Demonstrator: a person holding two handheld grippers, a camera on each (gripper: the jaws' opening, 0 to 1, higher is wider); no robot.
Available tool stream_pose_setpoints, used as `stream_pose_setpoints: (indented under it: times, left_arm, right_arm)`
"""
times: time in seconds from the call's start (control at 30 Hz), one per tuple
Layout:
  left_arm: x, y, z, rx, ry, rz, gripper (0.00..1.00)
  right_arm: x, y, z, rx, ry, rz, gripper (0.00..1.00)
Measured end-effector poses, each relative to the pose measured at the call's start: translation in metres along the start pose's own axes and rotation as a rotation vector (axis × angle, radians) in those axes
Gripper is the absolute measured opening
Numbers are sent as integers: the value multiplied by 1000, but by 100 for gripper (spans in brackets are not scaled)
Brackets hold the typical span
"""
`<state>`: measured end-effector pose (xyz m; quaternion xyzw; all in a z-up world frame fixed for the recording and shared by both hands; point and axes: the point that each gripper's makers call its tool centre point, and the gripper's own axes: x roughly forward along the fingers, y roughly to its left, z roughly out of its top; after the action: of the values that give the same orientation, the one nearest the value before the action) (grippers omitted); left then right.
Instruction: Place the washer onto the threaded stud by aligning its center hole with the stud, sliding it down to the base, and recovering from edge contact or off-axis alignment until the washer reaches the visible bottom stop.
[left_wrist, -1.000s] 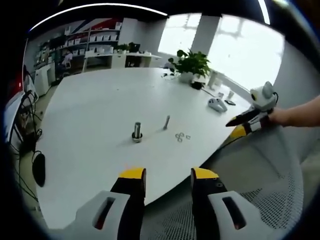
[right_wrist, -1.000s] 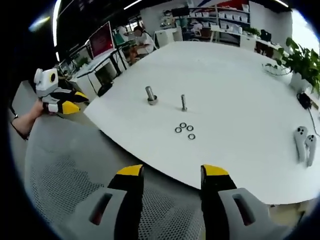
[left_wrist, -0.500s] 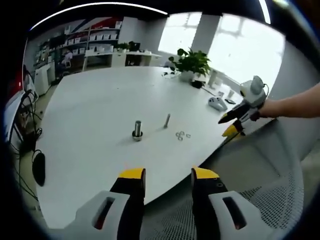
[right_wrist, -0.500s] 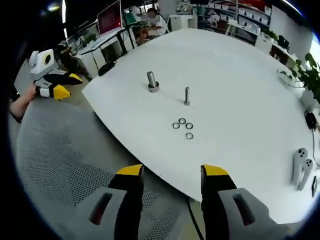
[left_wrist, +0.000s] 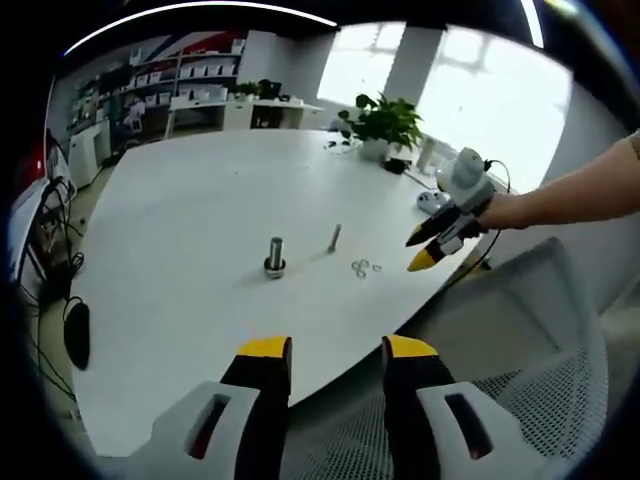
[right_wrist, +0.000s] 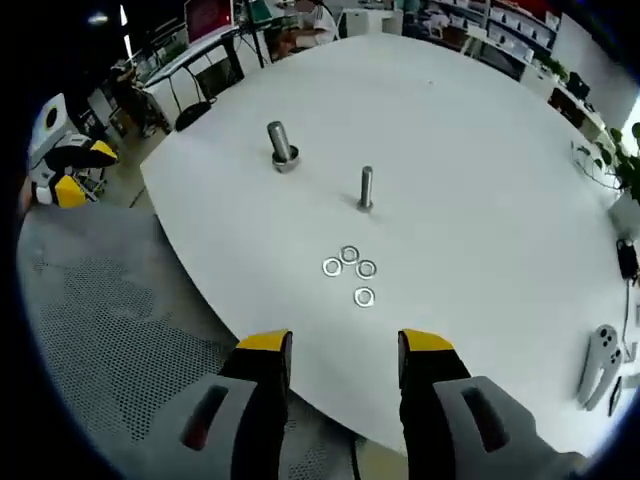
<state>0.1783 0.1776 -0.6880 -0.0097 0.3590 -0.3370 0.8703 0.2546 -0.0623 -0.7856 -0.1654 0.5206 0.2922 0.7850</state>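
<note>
Four washers (right_wrist: 349, 273) lie loose in a small cluster on the white bench (right_wrist: 480, 200), just in front of the upright threaded stud (right_wrist: 366, 188). A thicker bolt (right_wrist: 280, 146) stands further to the left, well apart from them. The right tongs (right_wrist: 340, 345) hover above the bench edge near the washers, jaws wide and empty. The left tongs (left_wrist: 338, 349) are likewise wide and empty, back from the bench.

Stud (left_wrist: 334, 239) threads too small for us to make out, washers (left_wrist: 361, 268) a blurred cluster — we can't count them there, controller (right_wrist: 598, 358) cut by the frame edge, left gripper (right_wrist: 60, 172) partly cropped.
</note>
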Motion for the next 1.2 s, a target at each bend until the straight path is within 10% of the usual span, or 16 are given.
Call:
stream_pose_setpoints:
  times: [1.2]
  left_arm:
    - [1, 3, -6, -1, 35, 27, 31]
  right_arm:
    - [58, -14, -1, -141, 155, -16, 27]
